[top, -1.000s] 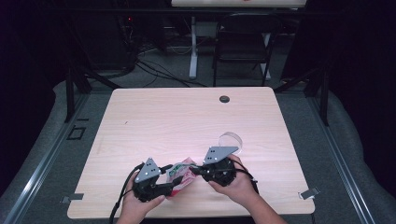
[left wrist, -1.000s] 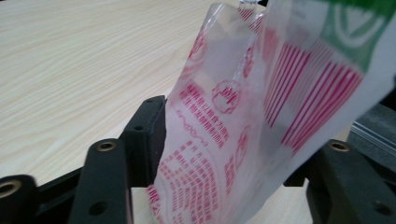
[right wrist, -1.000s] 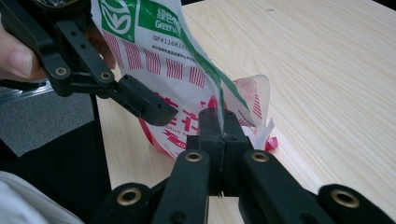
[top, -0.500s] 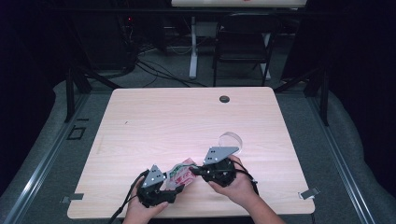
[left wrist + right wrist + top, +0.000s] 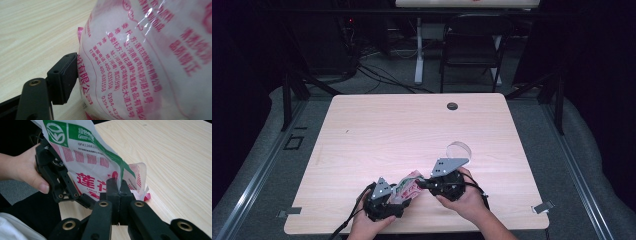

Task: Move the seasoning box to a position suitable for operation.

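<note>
Near the table's (image 5: 362, 130) front edge, the right gripper (image 5: 117, 185) pinches a plastic food bag (image 5: 82, 155) by its edge. It shows a green logo, "GF4116810…", red Chinese print (phone 400-6351558). The left gripper (image 5: 388, 199), jaws just widening, stands wide against the bag.

Clear plastic food bag with pink print (image 5: 150, 57): phone number "400-6351558" and address ending "18号" are read. On its green band (image 5: 82, 135), "GF4116810…" and a partial "Green" are read beside a leaf logo; large red "莲" below.
</note>
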A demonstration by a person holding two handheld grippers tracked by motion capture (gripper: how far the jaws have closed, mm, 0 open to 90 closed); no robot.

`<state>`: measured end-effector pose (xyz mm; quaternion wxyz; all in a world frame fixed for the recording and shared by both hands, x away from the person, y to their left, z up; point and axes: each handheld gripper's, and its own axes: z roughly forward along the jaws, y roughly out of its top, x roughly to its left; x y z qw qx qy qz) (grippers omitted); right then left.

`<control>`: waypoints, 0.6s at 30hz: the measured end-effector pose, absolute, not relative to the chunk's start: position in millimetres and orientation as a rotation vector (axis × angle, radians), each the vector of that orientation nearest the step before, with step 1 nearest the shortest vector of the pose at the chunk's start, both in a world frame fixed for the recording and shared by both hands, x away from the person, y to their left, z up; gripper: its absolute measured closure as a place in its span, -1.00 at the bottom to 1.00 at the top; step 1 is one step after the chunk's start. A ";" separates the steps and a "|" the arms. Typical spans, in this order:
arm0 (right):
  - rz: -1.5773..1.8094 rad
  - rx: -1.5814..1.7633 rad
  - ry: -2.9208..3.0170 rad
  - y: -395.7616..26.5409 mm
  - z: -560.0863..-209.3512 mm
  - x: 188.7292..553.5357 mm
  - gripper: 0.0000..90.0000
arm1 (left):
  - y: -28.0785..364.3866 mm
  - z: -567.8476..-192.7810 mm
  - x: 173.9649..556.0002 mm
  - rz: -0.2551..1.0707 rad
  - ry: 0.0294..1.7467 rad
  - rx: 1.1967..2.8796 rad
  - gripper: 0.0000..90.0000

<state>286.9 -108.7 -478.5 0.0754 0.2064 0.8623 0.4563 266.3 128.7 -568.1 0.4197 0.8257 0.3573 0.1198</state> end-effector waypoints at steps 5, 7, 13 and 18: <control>1.373 0.623 2.583 -109.1 -479.4 286.2 1.00 | 125.1 -573.7 267.6 0.314 0.899 2.094 -0.47; 1.376 0.622 2.582 -109.0 -479.4 286.0 1.00 | 124.3 -575.9 268.6 0.311 0.901 2.099 -0.48; 1.369 0.622 2.587 -109.8 -479.4 285.7 1.00 | 123.4 -582.0 271.0 0.303 0.904 2.114 -0.51; 1.372 0.621 2.590 -109.9 -479.5 285.7 1.00 | 119.7 -587.8 271.7 0.301 0.920 2.156 -0.49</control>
